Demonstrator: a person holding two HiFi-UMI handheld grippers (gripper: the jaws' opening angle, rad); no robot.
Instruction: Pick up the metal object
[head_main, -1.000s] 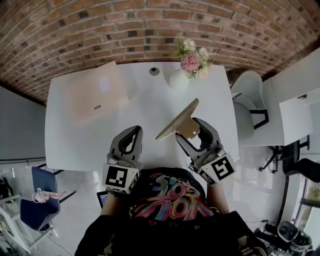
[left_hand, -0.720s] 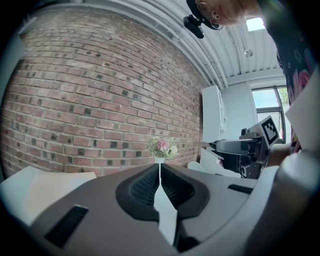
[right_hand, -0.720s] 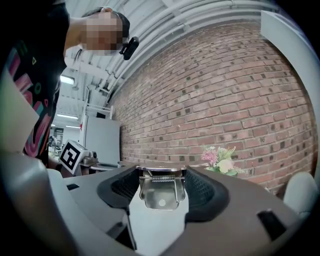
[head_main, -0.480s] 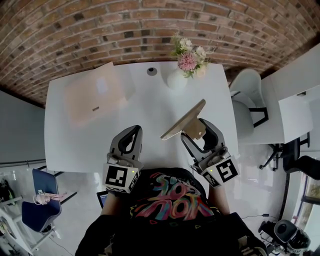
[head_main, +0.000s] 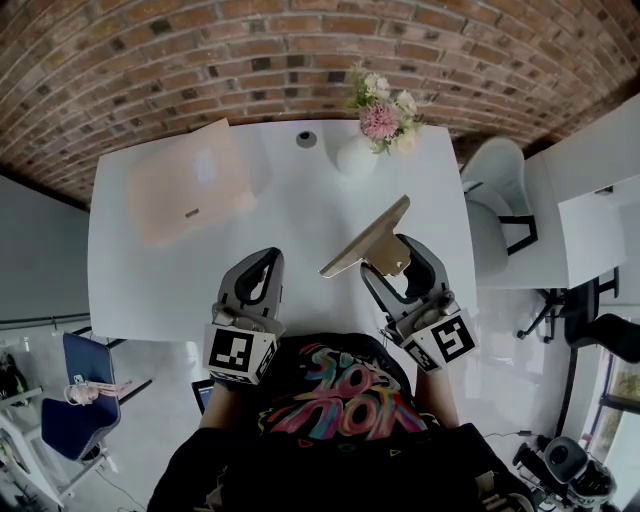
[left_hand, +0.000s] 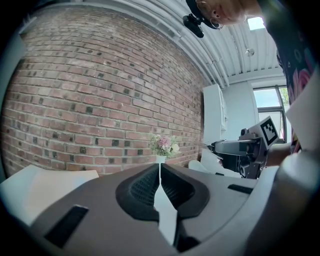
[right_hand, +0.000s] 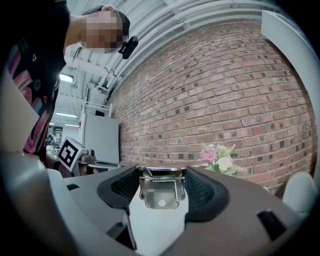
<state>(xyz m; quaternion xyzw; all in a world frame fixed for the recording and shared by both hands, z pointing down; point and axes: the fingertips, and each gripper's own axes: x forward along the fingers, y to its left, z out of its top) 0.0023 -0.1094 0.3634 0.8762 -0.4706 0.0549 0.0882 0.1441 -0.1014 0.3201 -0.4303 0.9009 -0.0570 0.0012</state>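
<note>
Writing we can read is nowhere: the marker cubes (head_main: 240, 353) on our grippers carry only black-and-white squares, and the bright print on our shirt (head_main: 340, 405) is too warped to make out. Our right gripper (head_main: 395, 247) is clamped on the metal object (head_main: 365, 240), a flat plate with a spring clip. In the right gripper view the clip (right_hand: 161, 192) sits between the pads, which press on its sides. We hold the plate tilted over the table (head_main: 300, 215), its far corner pointing toward the vase (head_main: 357, 158) but well short of it. Our left gripper (head_main: 264, 265) has its jaws together with nothing between them, over the table's near edge. Open white top lies ahead of both grippers. A pink sheet (head_main: 190, 185) lies at the far left corner, and a round hole (head_main: 307, 139) sits near the far edge beside the vase of flowers (head_main: 385, 112), under the brick wall (head_main: 300, 50). A white chair (head_main: 495, 180) stands just past the right edge.
</note>
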